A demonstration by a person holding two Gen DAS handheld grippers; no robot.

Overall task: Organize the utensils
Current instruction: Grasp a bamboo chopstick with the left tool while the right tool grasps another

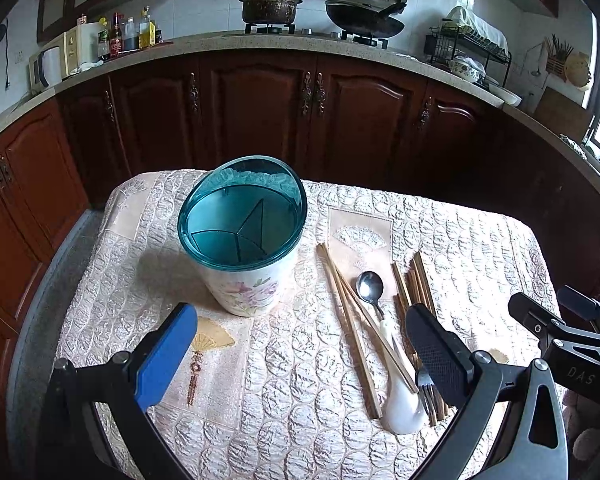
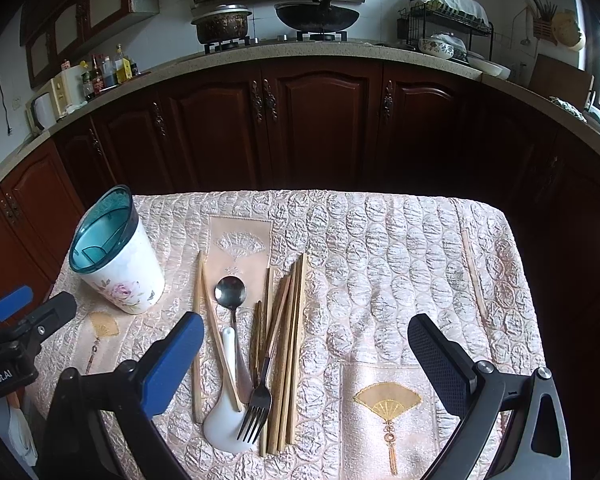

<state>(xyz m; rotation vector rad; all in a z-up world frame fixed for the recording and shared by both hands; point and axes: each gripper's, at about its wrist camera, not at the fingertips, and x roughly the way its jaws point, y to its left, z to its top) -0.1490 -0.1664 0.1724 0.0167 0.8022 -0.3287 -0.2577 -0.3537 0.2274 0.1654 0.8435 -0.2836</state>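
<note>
so both pairs of fingers stand spread and empty: left gripper (image 1: 300,356), right gripper (image 2: 306,364). just ahead, brown wooden chopsticks (image 2: 288,352), a steel fork (image 2: 258,404) and spoons lie heaped, seemingly overlapping, beside the teal-rimmed floral holder (image 2: 118,256). take one loose edge piece first.

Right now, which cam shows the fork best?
Right wrist. The fork lies in full view there, tines toward the camera, across the chopsticks. In the left wrist view only its tines peek out beside the left claw's black finger.
</note>
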